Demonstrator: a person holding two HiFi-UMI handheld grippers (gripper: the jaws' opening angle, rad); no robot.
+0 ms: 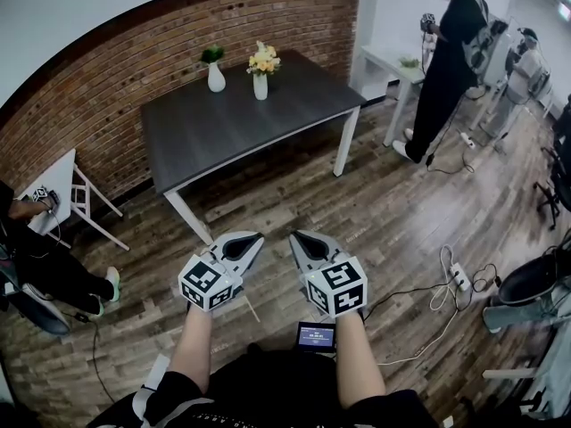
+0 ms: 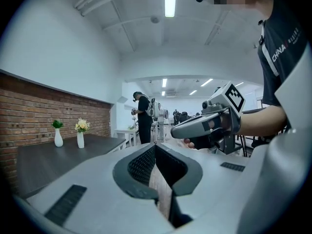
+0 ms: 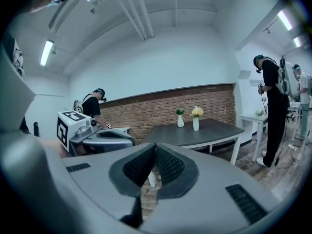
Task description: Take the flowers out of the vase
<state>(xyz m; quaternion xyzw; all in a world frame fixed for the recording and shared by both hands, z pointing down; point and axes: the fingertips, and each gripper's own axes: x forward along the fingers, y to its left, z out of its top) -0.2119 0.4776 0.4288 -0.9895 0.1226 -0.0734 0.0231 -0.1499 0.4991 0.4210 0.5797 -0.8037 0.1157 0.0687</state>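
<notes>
A white vase with pale yellow flowers stands near the far edge of a dark table; beside it a second white vase holds a green plant. Both show small in the left gripper view, yellow flowers, and in the right gripper view, flowers. My left gripper and right gripper are held side by side over the wooden floor, well short of the table, both shut and empty.
A person in black stands at a white side table at the right, another person behind. A seated person's leg and a white folding table are at the left. Cables and a power strip lie on the floor.
</notes>
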